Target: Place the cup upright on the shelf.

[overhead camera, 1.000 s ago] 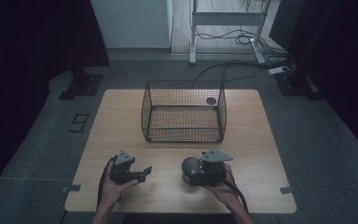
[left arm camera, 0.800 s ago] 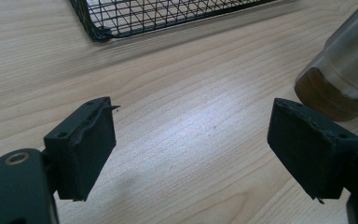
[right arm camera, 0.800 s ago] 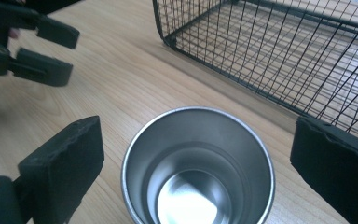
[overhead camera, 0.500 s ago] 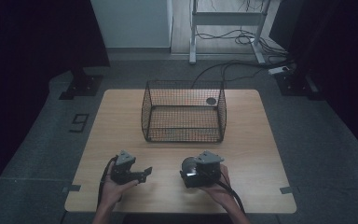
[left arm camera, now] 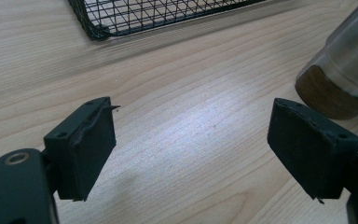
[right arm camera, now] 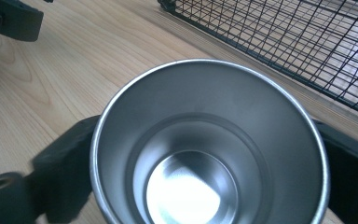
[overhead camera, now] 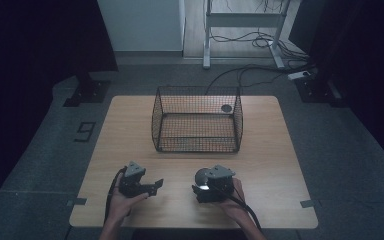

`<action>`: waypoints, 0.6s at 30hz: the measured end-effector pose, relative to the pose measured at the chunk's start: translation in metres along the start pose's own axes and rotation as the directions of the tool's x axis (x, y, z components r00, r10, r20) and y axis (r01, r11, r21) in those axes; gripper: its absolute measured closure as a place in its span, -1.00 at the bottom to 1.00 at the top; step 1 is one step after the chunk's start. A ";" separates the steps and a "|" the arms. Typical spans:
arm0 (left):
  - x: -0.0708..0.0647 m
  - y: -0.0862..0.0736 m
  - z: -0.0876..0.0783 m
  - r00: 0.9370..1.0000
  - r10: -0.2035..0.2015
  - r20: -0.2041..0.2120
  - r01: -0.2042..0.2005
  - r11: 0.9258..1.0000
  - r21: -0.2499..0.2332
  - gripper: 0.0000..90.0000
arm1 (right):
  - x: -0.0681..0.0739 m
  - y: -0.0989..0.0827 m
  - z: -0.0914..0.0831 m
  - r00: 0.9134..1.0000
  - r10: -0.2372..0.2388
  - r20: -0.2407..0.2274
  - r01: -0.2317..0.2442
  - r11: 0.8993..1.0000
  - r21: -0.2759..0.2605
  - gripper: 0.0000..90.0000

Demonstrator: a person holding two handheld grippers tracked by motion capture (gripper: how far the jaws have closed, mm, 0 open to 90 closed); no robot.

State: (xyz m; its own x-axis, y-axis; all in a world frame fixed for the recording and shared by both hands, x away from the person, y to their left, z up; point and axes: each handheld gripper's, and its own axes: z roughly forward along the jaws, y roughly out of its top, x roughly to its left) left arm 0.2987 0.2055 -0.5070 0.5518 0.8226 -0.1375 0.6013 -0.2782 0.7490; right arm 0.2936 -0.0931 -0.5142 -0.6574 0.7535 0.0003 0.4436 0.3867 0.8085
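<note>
We see the metal cup (right arm camera: 209, 144) standing upright on the near right part of the wooden table (overhead camera: 280, 145), in front of the wire basket (overhead camera: 197, 120), with the right gripper (overhead camera: 212, 185) around it: its jaws have just been closing, one on each side of the cup and right against its wall, though we cannot tell if they press on it. To the left, well apart from the cup, the left gripper (overhead camera: 150, 186) hovers with its jaws spread wide and nothing between them.
</note>
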 end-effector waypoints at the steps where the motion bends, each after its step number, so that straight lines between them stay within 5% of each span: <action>1: 0.000 0.000 0.000 1.000 0.000 0.000 0.000 1.000 0.000 -0.66 | 0.000 -0.001 0.000 1.000 -0.005 0.001 0.005 1.000 0.000 -0.71; 9: 0.000 0.000 0.000 1.000 0.001 -0.002 -0.001 1.000 0.001 -0.66 | 0.000 -0.001 -0.001 1.000 -0.030 0.004 0.030 1.000 -0.006 -0.69; 18: 0.002 0.000 -0.002 1.000 -0.004 -0.006 0.004 1.000 -0.006 -0.66 | -0.006 0.007 -0.014 1.000 -0.009 -0.025 0.008 0.999 -0.043 -0.69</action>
State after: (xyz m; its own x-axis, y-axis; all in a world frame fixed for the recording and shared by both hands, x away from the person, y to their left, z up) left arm 0.2989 0.2082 -0.5064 0.5457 0.8268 -0.1365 0.6002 -0.2719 0.7522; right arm 0.2920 -0.1021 -0.5008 -0.6766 0.7363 0.0075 0.4115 0.3697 0.8330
